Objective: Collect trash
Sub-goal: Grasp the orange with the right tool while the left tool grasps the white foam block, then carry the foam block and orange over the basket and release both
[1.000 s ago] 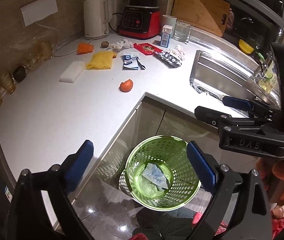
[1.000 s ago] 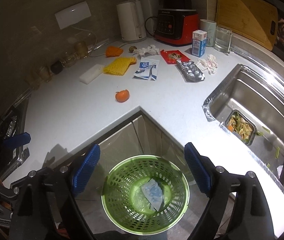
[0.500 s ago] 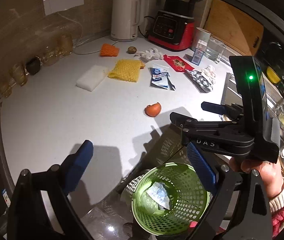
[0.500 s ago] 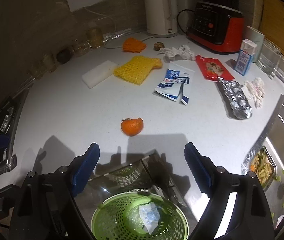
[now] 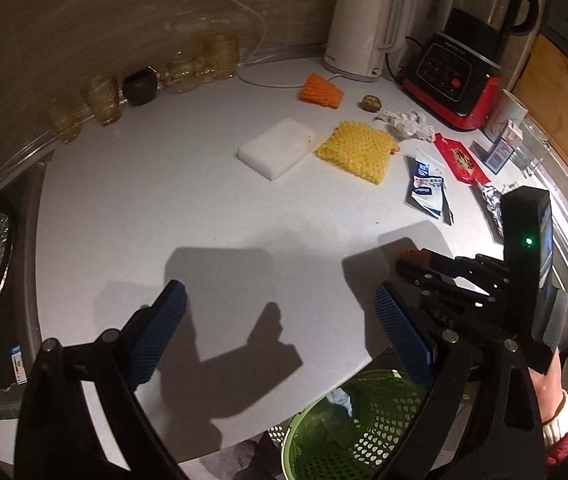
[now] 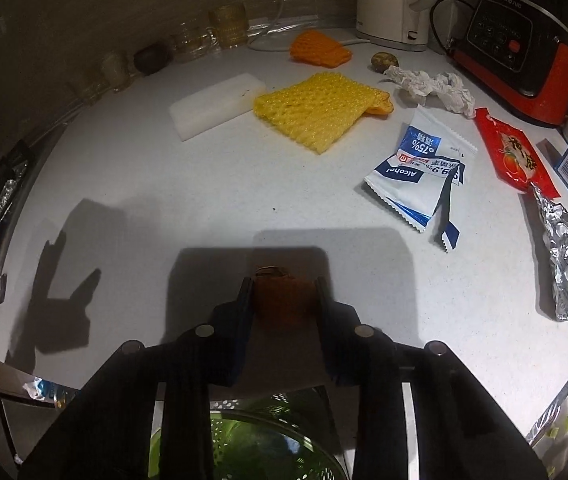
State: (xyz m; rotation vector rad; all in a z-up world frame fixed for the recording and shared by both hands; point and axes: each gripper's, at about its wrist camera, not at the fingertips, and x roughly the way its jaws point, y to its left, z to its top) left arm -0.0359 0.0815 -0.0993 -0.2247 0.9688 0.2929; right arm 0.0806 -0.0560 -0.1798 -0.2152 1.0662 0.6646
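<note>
An orange peel (image 6: 284, 300) lies on the white counter (image 6: 164, 200) near its front edge. My right gripper (image 6: 284, 282) points down at it, jaws closing, both pads against the peel's sides. In the left wrist view the right gripper (image 5: 412, 260) shows at the right, held by a hand (image 5: 548, 392), with a sliver of peel at its tips. My left gripper (image 5: 280, 332) hangs open over bare counter with nothing between its fingers. A green basket (image 5: 368, 420) stands below the counter edge with paper inside.
Further back lie a yellow foam net (image 6: 320, 112), an orange net (image 6: 320, 50), a white block (image 6: 216, 104), crumpled tissue (image 6: 432, 86), an alcohol wipe packet (image 6: 420, 172), a red wrapper (image 6: 516, 156) and foil (image 6: 564, 264). A kettle (image 5: 364, 28) and blender (image 5: 460, 76) stand at the wall.
Both grippers moved from above the basket forward over the counter. The right gripper came down around the orange peel and its jaws narrowed from wide open onto it.
</note>
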